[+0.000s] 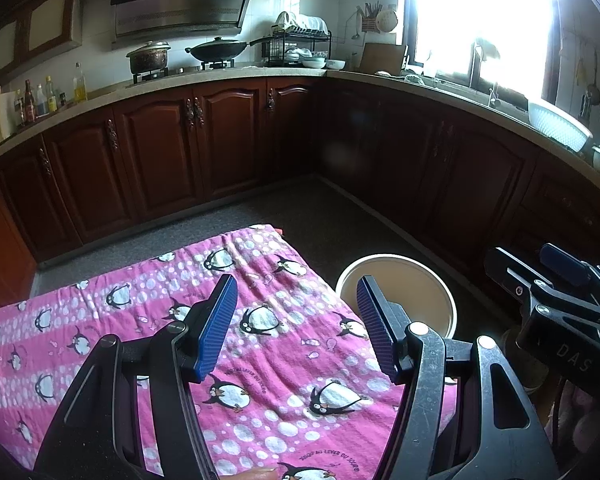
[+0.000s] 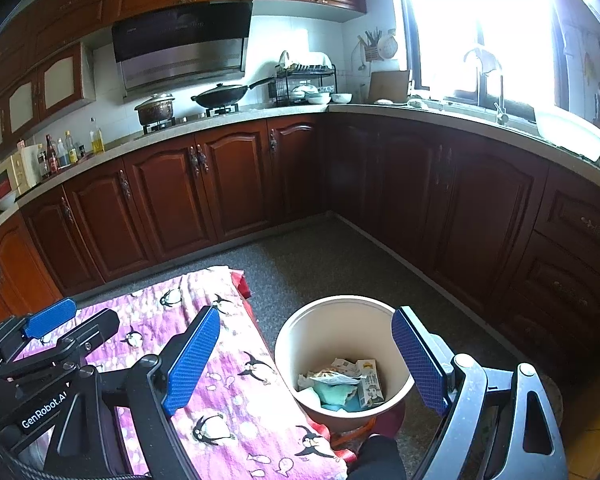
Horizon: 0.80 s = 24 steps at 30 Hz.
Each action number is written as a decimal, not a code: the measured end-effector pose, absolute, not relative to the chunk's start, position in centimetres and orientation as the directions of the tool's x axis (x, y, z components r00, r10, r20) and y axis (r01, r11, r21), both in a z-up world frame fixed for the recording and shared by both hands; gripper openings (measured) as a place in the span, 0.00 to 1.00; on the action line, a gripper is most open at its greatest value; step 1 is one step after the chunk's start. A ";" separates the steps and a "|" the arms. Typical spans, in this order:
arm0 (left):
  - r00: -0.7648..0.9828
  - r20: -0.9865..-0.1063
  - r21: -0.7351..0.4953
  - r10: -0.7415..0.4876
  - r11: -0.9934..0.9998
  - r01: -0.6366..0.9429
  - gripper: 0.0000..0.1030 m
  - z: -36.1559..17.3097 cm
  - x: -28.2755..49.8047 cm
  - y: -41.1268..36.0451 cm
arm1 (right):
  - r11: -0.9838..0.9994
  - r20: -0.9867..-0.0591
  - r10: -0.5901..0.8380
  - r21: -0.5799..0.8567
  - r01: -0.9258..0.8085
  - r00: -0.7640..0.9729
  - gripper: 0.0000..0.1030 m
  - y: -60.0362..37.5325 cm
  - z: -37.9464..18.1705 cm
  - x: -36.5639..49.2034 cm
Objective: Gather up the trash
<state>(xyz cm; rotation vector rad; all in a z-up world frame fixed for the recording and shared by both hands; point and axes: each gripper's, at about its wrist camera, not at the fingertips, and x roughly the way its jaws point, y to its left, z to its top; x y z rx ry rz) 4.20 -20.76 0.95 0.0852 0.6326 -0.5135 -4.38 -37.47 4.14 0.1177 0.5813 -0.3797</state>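
Note:
A beige round bin (image 2: 296, 332) stands on the floor right of the table; it also shows in the left wrist view (image 1: 428, 276). Inside lie crumpled wrappers (image 2: 332, 380) and a small carton (image 2: 370, 384). The table wears a pink penguin cloth (image 1: 268, 344), also in the right wrist view (image 2: 236, 380). My left gripper (image 1: 296, 320) is open and empty above the cloth. My right gripper (image 2: 306, 360) is open and empty above the bin's left rim. Each gripper shows in the other's view, the right one (image 1: 556, 280) and the left one (image 2: 52, 320).
Dark wooden cabinets (image 2: 228, 184) with a stone counter (image 2: 220, 120) wrap around the back and right. A pot (image 2: 156, 108) and wok (image 2: 224, 96) sit on the stove. A dish rack (image 2: 306, 80), bottles (image 2: 68, 152) and a white basin (image 2: 572, 132) stand on the counter. Grey floor (image 2: 320, 256) lies between.

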 end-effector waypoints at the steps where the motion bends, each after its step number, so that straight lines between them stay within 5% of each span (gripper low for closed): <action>1: 0.687 -0.585 -0.078 -0.432 0.872 0.483 0.59 0.9 4.2 -20.7 | 0.925 -0.556 -0.315 0.004 0.381 0.769 0.83 -37.5 4.1 -4.4; 24: 0.682 -0.593 -0.077 -0.428 0.874 0.481 0.59 0.6 4.3 -20.6 | 0.928 -0.567 -0.307 -0.001 0.372 0.765 0.83 -37.4 3.8 -4.1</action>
